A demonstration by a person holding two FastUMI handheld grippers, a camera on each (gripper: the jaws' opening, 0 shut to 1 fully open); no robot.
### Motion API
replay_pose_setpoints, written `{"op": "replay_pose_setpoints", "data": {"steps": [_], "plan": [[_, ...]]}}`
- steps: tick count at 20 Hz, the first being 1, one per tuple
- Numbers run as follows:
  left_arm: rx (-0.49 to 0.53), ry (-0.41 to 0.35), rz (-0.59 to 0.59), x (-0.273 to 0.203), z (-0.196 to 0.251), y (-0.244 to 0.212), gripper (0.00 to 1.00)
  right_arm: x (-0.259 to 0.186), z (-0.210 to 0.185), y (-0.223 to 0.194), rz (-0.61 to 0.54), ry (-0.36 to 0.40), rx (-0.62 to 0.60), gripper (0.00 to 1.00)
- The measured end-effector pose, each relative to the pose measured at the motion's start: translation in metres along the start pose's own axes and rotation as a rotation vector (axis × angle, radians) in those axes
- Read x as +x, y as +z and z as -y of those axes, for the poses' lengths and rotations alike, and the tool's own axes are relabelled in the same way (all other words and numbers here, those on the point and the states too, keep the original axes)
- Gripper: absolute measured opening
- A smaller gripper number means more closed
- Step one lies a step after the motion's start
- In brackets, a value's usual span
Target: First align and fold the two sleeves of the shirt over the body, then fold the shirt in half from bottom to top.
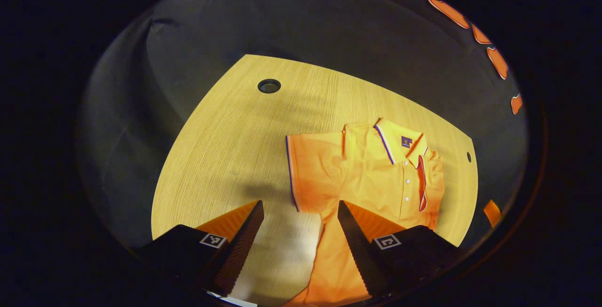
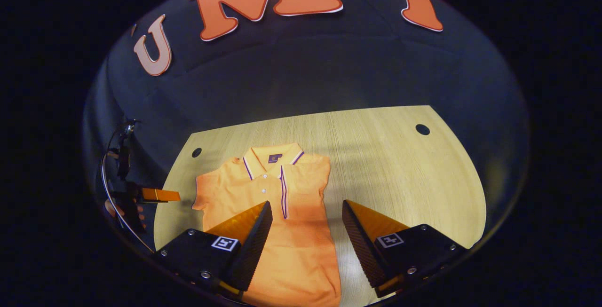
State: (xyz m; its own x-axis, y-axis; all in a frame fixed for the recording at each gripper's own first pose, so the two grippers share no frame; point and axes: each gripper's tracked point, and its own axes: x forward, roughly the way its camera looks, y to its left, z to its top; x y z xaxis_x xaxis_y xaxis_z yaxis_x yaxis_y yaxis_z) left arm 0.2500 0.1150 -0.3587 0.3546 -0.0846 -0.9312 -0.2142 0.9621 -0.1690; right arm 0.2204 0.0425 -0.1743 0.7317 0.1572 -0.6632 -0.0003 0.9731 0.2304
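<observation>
We see one orange shirt [image 2: 277,213] lying flat on the wooden table [image 2: 400,175], collar toward the booth wall, one sleeve spread out, the other folded over the body. Two cable holes [image 2: 422,129] pierce the table. Our left hand-held gripper [image 1: 301,232] hovers released above the shirt's edge; our right hand-held gripper [image 2: 306,232] hangs released over the body.

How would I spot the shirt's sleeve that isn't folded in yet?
Find the wooden table and the orange polo shirt lying on it, collar toward the wall. Look at the side where the left tongs hover near the table edge: that sleeve sticks out flat, with a dark stripe along its cuff. The other side is already tucked in, leaving a straight edge.
</observation>
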Motion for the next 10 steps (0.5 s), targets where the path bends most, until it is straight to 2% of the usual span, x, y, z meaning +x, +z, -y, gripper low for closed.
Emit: {"op": "replay_pose_setpoints", "data": {"steps": [6,10], "plan": [[0.036,0.019,-0.127,0.051,0.001,0.002,0.97,-0.036,0.001,-0.007,0.110,-0.064,-0.002,0.92],[0.050,0.043,-0.165,0.073,0.001,0.000,0.95,-0.059,0.006,-0.005,0.189,-0.100,-0.014,0.92]]}}
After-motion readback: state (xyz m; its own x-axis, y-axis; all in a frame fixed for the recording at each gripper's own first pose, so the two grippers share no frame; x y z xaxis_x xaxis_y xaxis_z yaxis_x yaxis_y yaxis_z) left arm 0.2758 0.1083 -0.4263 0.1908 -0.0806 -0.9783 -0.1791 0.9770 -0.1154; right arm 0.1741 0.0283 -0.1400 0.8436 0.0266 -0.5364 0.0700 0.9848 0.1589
